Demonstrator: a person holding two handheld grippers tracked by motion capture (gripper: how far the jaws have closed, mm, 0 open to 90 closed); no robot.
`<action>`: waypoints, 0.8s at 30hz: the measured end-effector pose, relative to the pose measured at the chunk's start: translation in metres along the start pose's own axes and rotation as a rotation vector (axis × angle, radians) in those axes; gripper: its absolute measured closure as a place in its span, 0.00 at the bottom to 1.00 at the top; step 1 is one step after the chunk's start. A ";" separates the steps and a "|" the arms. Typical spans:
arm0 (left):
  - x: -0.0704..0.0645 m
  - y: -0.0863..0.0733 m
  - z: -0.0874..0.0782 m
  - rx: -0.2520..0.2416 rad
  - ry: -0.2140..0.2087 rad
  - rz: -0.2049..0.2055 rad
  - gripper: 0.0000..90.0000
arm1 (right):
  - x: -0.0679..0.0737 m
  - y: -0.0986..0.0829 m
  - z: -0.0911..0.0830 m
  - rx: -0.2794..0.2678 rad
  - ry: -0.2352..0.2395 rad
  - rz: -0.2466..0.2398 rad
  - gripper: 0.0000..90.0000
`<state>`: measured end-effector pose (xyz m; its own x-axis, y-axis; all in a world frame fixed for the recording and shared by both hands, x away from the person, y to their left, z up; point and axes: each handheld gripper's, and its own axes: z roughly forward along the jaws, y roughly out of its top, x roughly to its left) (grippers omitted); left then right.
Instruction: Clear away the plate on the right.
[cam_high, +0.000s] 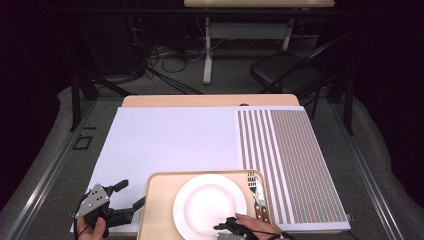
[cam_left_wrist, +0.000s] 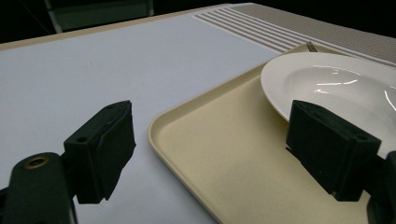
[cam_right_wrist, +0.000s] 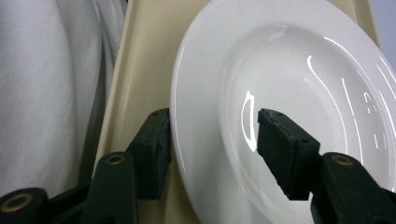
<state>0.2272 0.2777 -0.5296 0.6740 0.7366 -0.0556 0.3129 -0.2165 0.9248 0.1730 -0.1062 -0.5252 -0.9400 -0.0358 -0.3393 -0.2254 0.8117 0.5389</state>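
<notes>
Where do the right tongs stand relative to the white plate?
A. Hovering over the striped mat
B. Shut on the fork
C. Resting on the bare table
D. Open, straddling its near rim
D: in the right gripper view the right tongs are open, one jaw outside the white plate's rim, the other over its bowl.

Fork (cam_left_wrist: 311, 46) mostly behind plate (cam_left_wrist: 336, 84)
</notes>
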 end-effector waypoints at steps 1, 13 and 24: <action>0.000 0.000 0.000 0.000 0.001 0.000 0.17 | 0.001 -0.001 -0.001 -0.004 0.001 0.019 0.50; 0.000 0.000 0.000 -0.001 0.000 0.000 0.17 | -0.023 -0.015 -0.034 -0.181 -0.053 0.212 0.44; 0.001 0.000 -0.001 -0.004 -0.003 0.000 0.17 | -0.042 -0.032 -0.046 -0.268 -0.176 0.399 0.24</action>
<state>0.2272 0.2786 -0.5293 0.6758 0.7349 -0.0566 0.3100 -0.2138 0.9264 0.2082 -0.1577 -0.4931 -0.9140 0.3640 -0.1792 0.0627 0.5632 0.8239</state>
